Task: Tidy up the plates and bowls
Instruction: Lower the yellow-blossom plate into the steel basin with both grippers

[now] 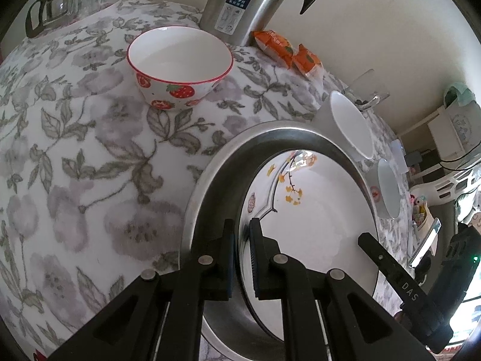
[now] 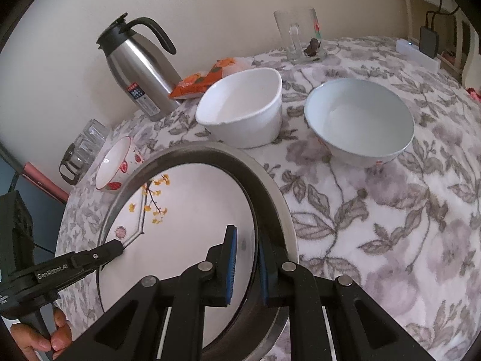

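Left tongs (image 1: 242, 240) and right tongs (image 2: 247, 251) clamp opposite rims of a white, flower-painted ceramic plate (image 2: 192, 225) inside a steel pan (image 2: 279, 210); it looks stiff, slick and breakable.

We see only the bottom of the metal jug (image 1: 240, 3), far past the left claw (image 1: 242, 234); its top is cut off. The claw's arms hide the plate's (image 1: 315, 210) near edge.

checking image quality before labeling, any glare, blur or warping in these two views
Left wrist view: heavy fisheye bending of the floral tablecloth, bright window blowout at the lower right, sheen on the steel plate. Right wrist view: the same warping, the tablecloth's right edge soft, and the flowered plate washed pale but readable.
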Demonstrator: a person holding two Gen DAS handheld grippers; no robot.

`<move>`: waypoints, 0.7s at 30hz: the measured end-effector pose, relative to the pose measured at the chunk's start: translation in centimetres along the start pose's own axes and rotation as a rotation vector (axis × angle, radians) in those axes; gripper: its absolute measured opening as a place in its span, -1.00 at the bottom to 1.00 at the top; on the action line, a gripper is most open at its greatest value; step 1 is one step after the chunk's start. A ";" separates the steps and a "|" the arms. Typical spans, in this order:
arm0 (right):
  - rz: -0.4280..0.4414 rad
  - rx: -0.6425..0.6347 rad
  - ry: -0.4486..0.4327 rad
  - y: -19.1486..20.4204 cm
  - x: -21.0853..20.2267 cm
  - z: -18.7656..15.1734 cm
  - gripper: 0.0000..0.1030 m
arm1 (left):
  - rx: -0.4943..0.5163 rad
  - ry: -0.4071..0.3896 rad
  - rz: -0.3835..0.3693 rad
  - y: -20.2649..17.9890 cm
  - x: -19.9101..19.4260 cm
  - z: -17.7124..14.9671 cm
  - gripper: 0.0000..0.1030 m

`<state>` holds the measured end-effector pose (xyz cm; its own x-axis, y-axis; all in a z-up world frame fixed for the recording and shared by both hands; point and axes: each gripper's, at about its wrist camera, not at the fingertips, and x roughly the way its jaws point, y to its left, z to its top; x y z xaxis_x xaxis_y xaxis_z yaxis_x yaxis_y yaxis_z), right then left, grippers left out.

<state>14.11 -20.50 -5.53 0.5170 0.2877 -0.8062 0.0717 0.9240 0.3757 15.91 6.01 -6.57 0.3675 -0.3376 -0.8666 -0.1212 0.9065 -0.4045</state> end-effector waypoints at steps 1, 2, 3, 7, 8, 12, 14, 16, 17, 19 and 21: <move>-0.002 -0.003 0.003 0.0 0.1 0.0 -0.72 | 0.000 0.000 0.004 0.1 0.0 0.0 -0.82; -0.004 -0.006 0.006 0.1 0.3 -0.1 -0.72 | -0.001 0.002 0.007 0.1 0.0 0.1 -0.82; -0.007 -0.008 0.008 0.2 0.4 -0.1 -0.72 | -0.003 0.005 0.009 0.3 0.1 0.1 -0.82; -0.014 -0.012 0.008 0.4 0.7 -0.1 -0.72 | -0.015 0.011 0.009 0.6 0.4 0.2 -0.76; -0.015 -0.011 0.006 0.4 0.7 0.0 -0.72 | -0.012 0.012 0.013 0.5 0.4 0.2 -0.76; -0.014 -0.004 0.006 0.4 0.9 0.0 -0.72 | -0.015 0.010 0.011 0.6 0.3 0.3 -0.76; -0.015 -0.009 0.007 0.5 0.9 -0.1 -0.72 | -0.028 0.009 0.004 0.9 0.3 0.5 -0.76; -0.007 -0.013 0.008 0.7 1.0 -0.1 -0.72 | -0.043 0.003 0.000 1.2 0.3 0.6 -0.77; -0.006 -0.016 0.008 0.8 1.0 0.0 -0.72 | -0.045 -0.001 0.004 1.3 0.2 0.6 -0.77; -0.008 -0.022 0.005 1.0 1.1 0.0 -0.72 | -0.046 -0.008 0.009 1.4 0.1 0.6 -0.77; -0.007 -0.022 0.004 1.1 1.2 0.1 -0.72 | -0.046 -0.016 0.011 1.4 0.1 0.7 -0.76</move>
<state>14.87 -19.14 -5.98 0.5127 0.2821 -0.8109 0.0563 0.9314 0.3596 16.40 7.41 -7.02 0.3801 -0.3234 -0.8666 -0.1672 0.8974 -0.4082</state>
